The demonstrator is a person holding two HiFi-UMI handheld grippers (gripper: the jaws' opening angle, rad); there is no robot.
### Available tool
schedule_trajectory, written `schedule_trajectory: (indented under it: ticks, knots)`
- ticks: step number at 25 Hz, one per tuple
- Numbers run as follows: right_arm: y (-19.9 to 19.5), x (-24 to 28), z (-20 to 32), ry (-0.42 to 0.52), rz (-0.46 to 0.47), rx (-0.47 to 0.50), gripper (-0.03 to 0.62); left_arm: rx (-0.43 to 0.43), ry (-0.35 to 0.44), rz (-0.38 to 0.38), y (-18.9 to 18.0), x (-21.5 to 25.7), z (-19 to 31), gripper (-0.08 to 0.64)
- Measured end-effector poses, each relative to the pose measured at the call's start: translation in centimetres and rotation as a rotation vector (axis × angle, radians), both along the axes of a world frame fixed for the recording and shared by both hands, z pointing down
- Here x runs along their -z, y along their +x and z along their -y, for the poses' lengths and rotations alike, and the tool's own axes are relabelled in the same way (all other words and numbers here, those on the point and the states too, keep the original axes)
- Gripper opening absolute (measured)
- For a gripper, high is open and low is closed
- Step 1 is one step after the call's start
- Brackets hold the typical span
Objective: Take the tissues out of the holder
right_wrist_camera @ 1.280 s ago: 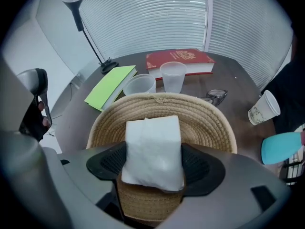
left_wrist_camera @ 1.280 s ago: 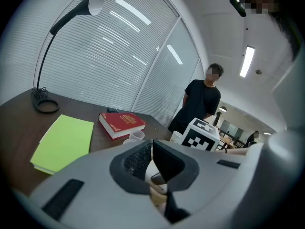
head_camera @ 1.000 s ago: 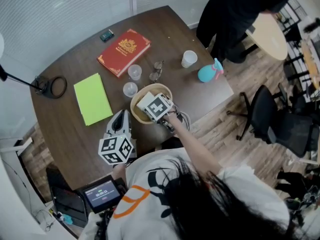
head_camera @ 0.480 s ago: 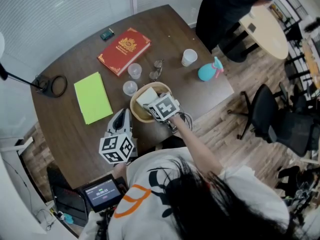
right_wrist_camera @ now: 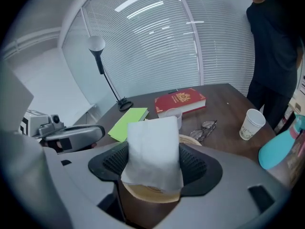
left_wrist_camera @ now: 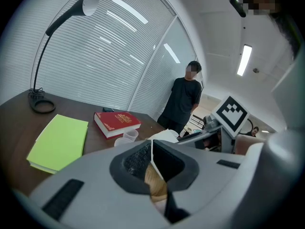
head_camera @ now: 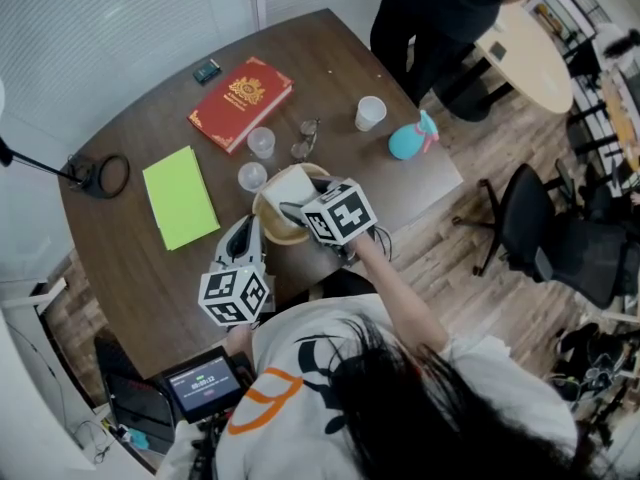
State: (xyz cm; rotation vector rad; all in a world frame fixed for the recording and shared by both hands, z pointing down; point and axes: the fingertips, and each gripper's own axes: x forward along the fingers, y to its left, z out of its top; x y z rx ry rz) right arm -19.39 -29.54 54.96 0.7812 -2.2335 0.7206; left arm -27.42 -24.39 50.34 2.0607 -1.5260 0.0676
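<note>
1. Right gripper (right_wrist_camera: 155,168) has its jaws closed on a white tissue (right_wrist_camera: 153,137). The tissue stands upright between the pads, and its top edge rises above them.
2. Directly beneath the tissue sits the holder (right_wrist_camera: 145,194), a round, wood-coloured bowl on the dark brown table (head_camera: 130,258). The tissue's lower edge hangs at the holder's opening; whether it touches the rim cannot be told.
3. Left gripper (left_wrist_camera: 152,159) has its jaws drawn narrow, almost together, on a thin pale edge. The holder's wood shows just below the pads. In the head view its tips meet the holder's near-left rim.
4. Just beyond the holder stand two clear cups, one (head_camera: 252,176) close to the rim and the other (head_camera: 261,142) a little farther back. A pair of glasses (head_camera: 303,141) lies beside the farther cup.
5. To the left of the cups a green notebook (head_camera: 180,196) lies flat on the table.
6. Farther back lies a red book (head_camera: 240,103) with a gold emblem on its cover. To its right are a white paper cup (head_camera: 369,113), upright, and a teal container (head_camera: 408,143) near the table's right edge.
7. At the table's left edge sits the round base of a lamp (head_camera: 95,175). A small dark device (head_camera: 207,70) lies near the far edge, just beyond the red book.
8. Past the table's far corner stands a person in black clothes (head_camera: 440,8). A pale round table (head_camera: 525,53) and a black office chair (head_camera: 560,248) stand on the wooden floor to the right.
</note>
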Motion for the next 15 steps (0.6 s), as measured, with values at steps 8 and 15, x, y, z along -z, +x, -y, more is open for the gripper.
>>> schedule_trajectory:
  ticks: [8, 15]
  knots:
    - [3.6, 3.1, -0.2, 0.042, 0.049, -0.043, 0.341, -0.034, 0.007, 0.004, 2.3, 0.3, 0.4, 0.005]
    - [8.9, 3.9, 0.3, 0.056, 0.060, -0.138, 0.341, -0.098, 0.015, 0.013, 5.9, 0.6, 0.8, 0.005]
